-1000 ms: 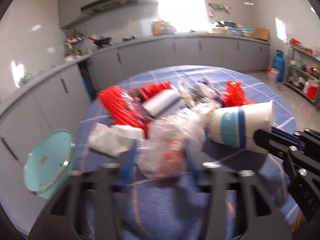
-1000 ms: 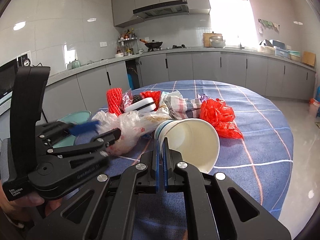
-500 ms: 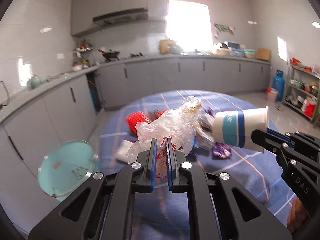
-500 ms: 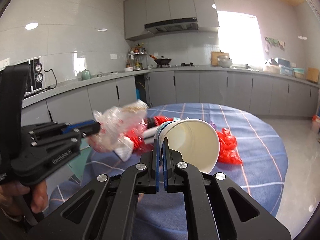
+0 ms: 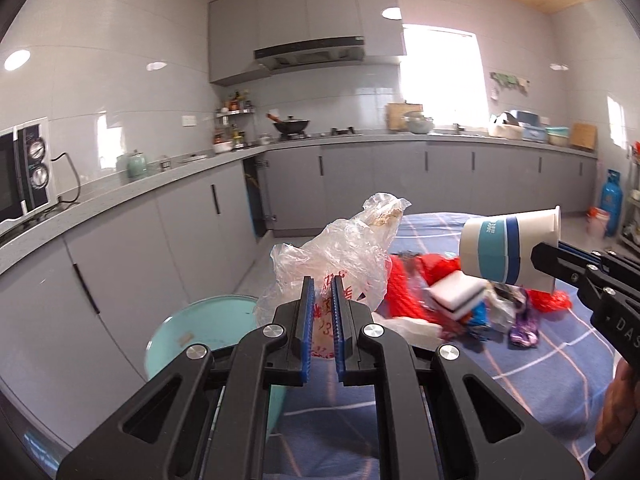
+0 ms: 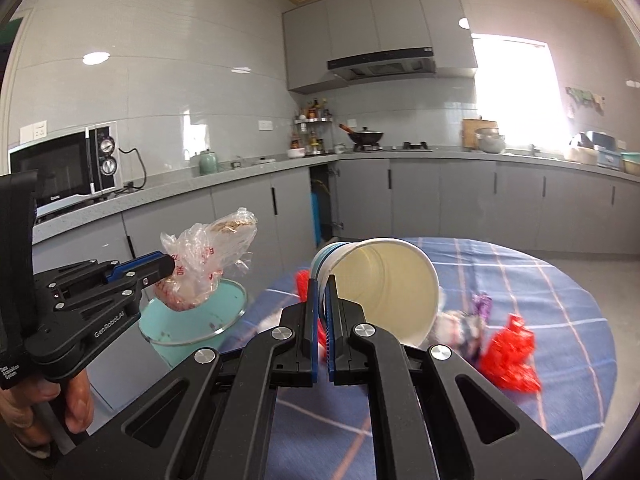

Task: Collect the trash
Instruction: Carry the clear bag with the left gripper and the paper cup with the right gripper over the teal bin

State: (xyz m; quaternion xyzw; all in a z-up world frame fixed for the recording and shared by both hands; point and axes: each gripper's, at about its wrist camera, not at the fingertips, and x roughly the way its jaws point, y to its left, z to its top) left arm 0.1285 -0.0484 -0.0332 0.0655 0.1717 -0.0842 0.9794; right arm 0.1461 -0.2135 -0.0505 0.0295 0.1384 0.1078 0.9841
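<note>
My left gripper (image 5: 322, 292) is shut on a crumpled clear plastic bag (image 5: 344, 256) with red print and holds it in the air, over the teal trash bin (image 5: 192, 332). In the right wrist view the bag (image 6: 208, 256) hangs above the bin (image 6: 192, 320). My right gripper (image 6: 322, 296) is shut on the rim of a white paper cup (image 6: 384, 284) with blue bands, held tilted above the table; the cup also shows in the left wrist view (image 5: 508, 248). More trash lies on the blue checked table (image 5: 552, 364): red netting (image 5: 404, 292), a white sponge (image 5: 456, 296), wrappers.
Grey cabinets and a counter (image 5: 120, 200) run along the left and back walls, with a microwave (image 6: 64, 168) on the counter. A red plastic bag (image 6: 508, 348) lies on the table at the right. A blue gas bottle (image 5: 612, 200) stands at the far right.
My left gripper shut on the plastic bag, lifted it off the pile and carried it left towards the bin. My right gripper rose with the cup held in it.
</note>
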